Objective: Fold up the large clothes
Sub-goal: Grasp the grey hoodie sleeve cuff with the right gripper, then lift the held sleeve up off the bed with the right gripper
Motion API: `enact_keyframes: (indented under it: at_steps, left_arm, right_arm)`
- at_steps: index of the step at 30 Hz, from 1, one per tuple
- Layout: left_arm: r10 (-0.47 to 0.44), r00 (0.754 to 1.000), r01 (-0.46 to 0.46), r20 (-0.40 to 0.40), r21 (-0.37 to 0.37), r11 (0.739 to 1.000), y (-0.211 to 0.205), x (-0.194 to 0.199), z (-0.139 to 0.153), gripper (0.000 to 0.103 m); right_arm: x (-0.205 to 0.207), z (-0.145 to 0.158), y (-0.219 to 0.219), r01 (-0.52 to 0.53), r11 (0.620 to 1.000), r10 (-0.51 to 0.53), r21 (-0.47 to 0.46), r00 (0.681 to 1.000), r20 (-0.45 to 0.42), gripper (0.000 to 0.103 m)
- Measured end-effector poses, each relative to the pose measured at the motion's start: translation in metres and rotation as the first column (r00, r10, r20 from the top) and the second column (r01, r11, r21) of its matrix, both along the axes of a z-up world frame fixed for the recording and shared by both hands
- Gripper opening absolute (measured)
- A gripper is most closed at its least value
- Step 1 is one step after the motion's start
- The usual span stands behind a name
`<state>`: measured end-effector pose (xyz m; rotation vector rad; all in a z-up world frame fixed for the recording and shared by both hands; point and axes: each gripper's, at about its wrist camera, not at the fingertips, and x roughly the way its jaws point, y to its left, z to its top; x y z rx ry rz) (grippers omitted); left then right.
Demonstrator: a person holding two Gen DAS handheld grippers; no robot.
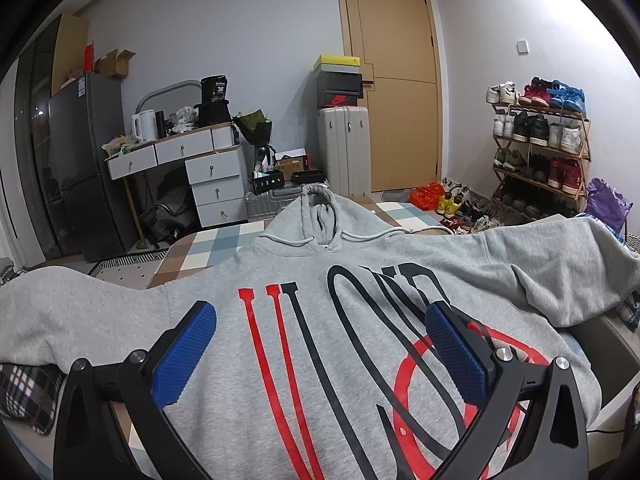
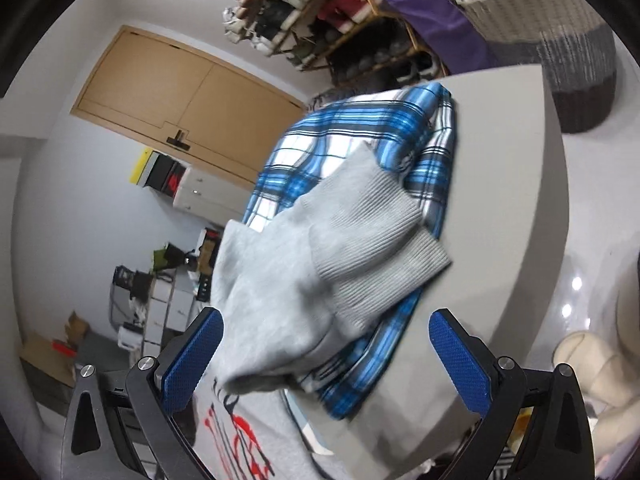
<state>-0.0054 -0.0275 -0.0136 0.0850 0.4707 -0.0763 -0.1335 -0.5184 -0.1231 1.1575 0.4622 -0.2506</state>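
Observation:
A grey hoodie (image 1: 304,344) with red and black lettering lies face up, its hood (image 1: 318,208) at the far end and both sleeves spread sideways. My left gripper (image 1: 320,320) hovers open above the chest print, nothing between its blue pads (image 1: 182,356). In the right wrist view the hoodie's right sleeve (image 2: 288,288) ends in a ribbed cuff (image 2: 372,232) that rests on a blue plaid shirt (image 2: 360,144). My right gripper (image 2: 326,332) is open, tilted, with the sleeve lying between its fingers and no grip on it.
The hoodie rests on a checked cloth (image 1: 212,252) over a bed. A white surface (image 2: 504,184) carries the plaid shirt. A woven basket (image 2: 560,36) and purple bag (image 2: 432,4) stand beyond it. Shoe rack (image 1: 540,148), suitcase (image 1: 344,148), desk with drawers (image 1: 192,168) line the far wall.

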Motion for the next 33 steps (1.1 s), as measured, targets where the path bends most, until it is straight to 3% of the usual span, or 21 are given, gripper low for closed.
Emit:
enact_keyframes:
  at_steps: [5, 10, 11, 15, 23, 28, 33]
  left_arm:
    - [-0.005, 1.0, 0.005, -0.004, 0.015, 1.0, -0.005, 0.0, -0.001, 0.102]
    - [-0.009, 1.0, 0.009, -0.002, 0.026, 1.0, -0.007, 0.0, -0.002, 0.102]
    - [-0.01, 1.0, 0.01, -0.002, 0.027, 1.0, -0.007, 0.0, -0.001, 0.102]
    - [-0.008, 1.0, 0.008, -0.002, 0.026, 1.0, -0.007, 0.0, -0.001, 0.102]
    - [-0.012, 1.0, 0.012, -0.005, 0.028, 1.0, -0.009, 0.001, -0.001, 0.102]
    - [-0.01, 1.0, 0.01, -0.003, 0.032, 0.999, -0.01, 0.002, -0.001, 0.102]
    - [-0.016, 1.0, 0.016, -0.011, 0.032, 0.999, -0.011, 0.001, -0.002, 0.102]
  right_arm:
    - [0.014, -0.012, -0.018, -0.009, 0.994, 0.008, 0.11, 1.0, 0.014, 0.1]
    - [0.029, -0.017, -0.028, -0.017, 0.989, 0.021, 0.149, 0.999, -0.026, 0.099]
    - [0.031, -0.014, -0.03, -0.01, 0.991, 0.016, 0.134, 0.999, -0.046, 0.098]
    - [0.039, -0.005, -0.032, -0.001, 0.999, 0.006, 0.038, 0.993, -0.118, 0.061]
    - [0.031, 0.022, -0.006, 0.045, 0.977, -0.073, -0.209, 0.989, -0.131, 0.026]
    - [0.023, 0.034, 0.004, 0.083, 0.955, -0.121, -0.285, 0.986, -0.118, 0.02]
    - [0.021, 0.062, 0.022, 0.075, 0.885, -0.136, -0.46, 0.985, -0.102, 0.018]
